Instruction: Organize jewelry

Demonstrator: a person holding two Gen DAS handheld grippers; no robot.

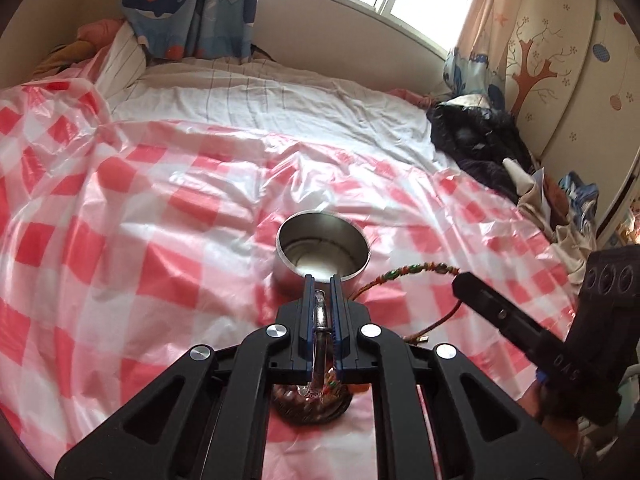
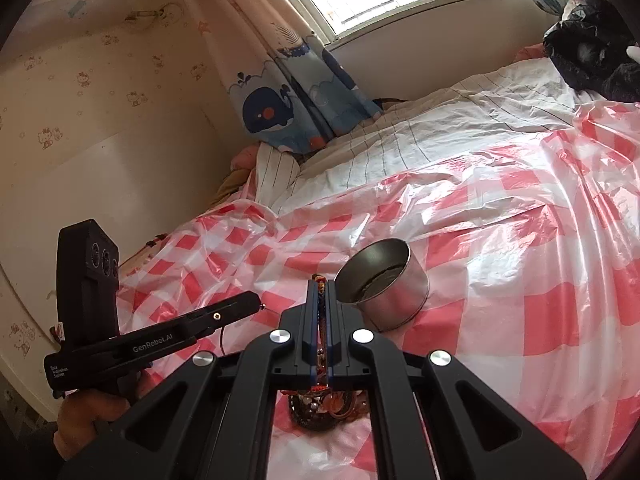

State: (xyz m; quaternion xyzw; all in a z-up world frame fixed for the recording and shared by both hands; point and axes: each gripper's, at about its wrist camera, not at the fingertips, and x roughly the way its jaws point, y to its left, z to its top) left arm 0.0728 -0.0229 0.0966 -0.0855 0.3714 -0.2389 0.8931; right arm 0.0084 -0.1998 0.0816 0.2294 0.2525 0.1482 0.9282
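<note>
The left claw [image 1: 322, 280] is clamped on a clear glassy bangle [image 1: 320, 316] that runs back between its pads, its tip right at the near rim of the steel tin [image 1: 322, 246]. The right claw [image 2: 321, 282] is pinched on a braided cord bracelet [image 1: 416, 270], red, green and yellow, whose loop arcs in the air just to the right of the tin.

By the look of it the sorting is at an early stage. The tin, standing open on the checked plastic sheet [image 1: 132, 216] over the bed, appears to hold nothing yet; only its shiny floor and wall show. On the near side of the tin, under both claws, a dark dish [image 2: 316, 416] is heaped with tangled beads and cords, so most pieces are likely left to move. Both held pieces hang close to the tin but neither is inside it.

The bangle looks rigid and slippery; the cord bracelet looks soft and light, with a small metal end trailing on the sheet.
</note>
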